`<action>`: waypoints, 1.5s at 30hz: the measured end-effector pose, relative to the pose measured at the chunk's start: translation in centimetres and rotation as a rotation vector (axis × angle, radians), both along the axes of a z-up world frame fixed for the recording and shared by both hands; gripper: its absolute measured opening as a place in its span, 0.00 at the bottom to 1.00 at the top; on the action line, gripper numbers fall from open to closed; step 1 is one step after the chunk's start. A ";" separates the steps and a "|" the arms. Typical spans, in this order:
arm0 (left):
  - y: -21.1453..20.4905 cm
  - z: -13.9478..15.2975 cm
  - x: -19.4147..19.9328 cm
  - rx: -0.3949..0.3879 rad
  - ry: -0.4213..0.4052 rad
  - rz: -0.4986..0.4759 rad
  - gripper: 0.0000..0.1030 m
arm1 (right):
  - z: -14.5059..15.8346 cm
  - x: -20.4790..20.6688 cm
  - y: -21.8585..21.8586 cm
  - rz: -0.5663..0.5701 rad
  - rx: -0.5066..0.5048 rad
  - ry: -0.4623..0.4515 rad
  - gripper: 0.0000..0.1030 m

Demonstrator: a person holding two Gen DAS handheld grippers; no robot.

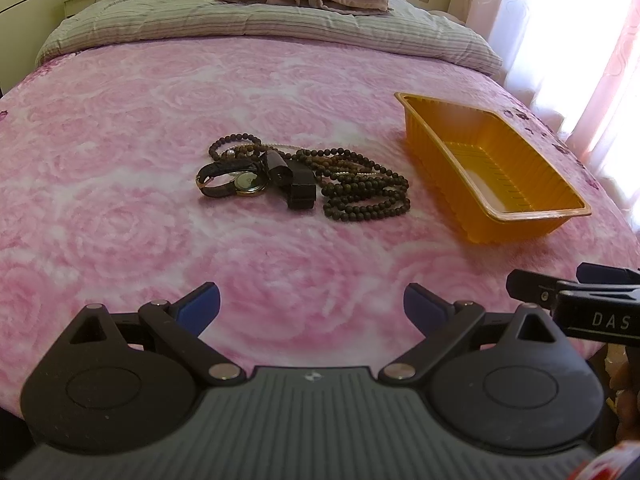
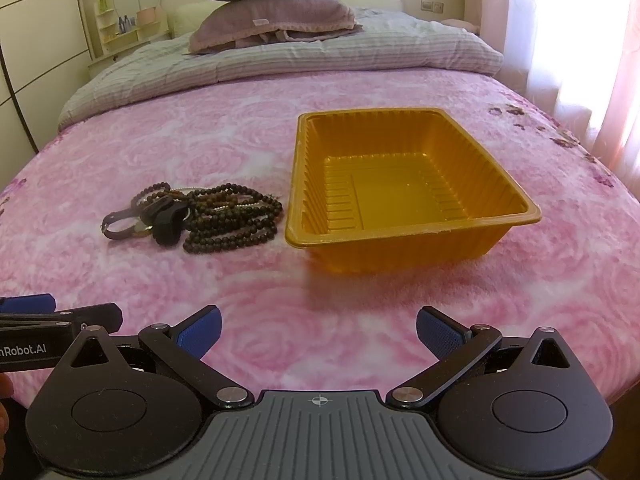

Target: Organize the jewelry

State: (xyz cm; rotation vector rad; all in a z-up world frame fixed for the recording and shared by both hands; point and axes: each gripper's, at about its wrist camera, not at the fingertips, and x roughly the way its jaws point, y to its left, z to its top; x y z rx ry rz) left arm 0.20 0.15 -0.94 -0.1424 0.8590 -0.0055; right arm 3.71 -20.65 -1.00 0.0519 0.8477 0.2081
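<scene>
Nothing sorted yet: both grippers, left (image 1: 312,304) and right (image 2: 318,330), hover with jaws spread, the bead necklaces (image 1: 362,188) awaiting transfer into the empty orange tray (image 2: 520,206).

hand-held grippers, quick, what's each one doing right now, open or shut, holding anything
Left hand-held gripper: open, holding nothing, above the pink bedspread.
Right hand-held gripper: open, holding nothing, short of the orange tray.

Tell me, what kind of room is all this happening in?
Most likely a bedroom. The jewelry pile and orange tray sit on a bed with a pink rose-patterned blanket, stacked pillows lie at its head, and curtains hang over a bright window beside it.
</scene>
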 end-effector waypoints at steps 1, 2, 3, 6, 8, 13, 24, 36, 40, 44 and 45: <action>0.0 0.0 0.0 -0.001 0.000 -0.001 0.95 | 0.0 0.0 0.0 0.000 0.000 0.000 1.00; 0.0 0.0 0.0 -0.002 0.000 0.000 0.95 | 0.0 0.0 0.0 0.001 -0.001 0.001 1.00; 0.0 0.0 0.0 -0.001 0.000 -0.001 0.95 | 0.0 0.0 0.0 0.001 -0.001 0.001 1.00; 0.0 0.0 0.0 -0.003 0.001 -0.003 0.95 | 0.0 0.0 0.0 0.001 -0.001 0.001 1.00; 0.0 0.0 0.0 -0.002 0.001 -0.002 0.95 | -0.1 0.1 0.1 0.001 -0.001 0.001 1.00; 0.0 0.0 0.0 -0.003 0.002 -0.001 0.95 | -0.1 0.1 0.1 0.001 -0.001 0.001 1.00; 0.0 -0.2 0.1 -0.005 0.004 0.000 0.95 | -0.1 0.1 0.1 0.000 -0.002 0.003 1.00; -0.1 -0.3 0.1 -0.011 0.007 0.002 0.95 | -0.1 0.2 0.1 0.000 -0.002 0.003 1.00; -0.1 -0.4 0.1 -0.013 0.007 0.002 0.95 | -0.1 0.2 0.1 0.001 -0.003 0.003 1.00; -0.1 -0.4 0.1 -0.014 0.008 0.002 0.95 | -0.1 0.2 0.1 0.000 -0.003 0.004 1.00; -0.1 -0.4 0.1 -0.013 0.008 0.002 0.95 | -0.2 0.3 0.1 0.001 -0.003 0.004 1.00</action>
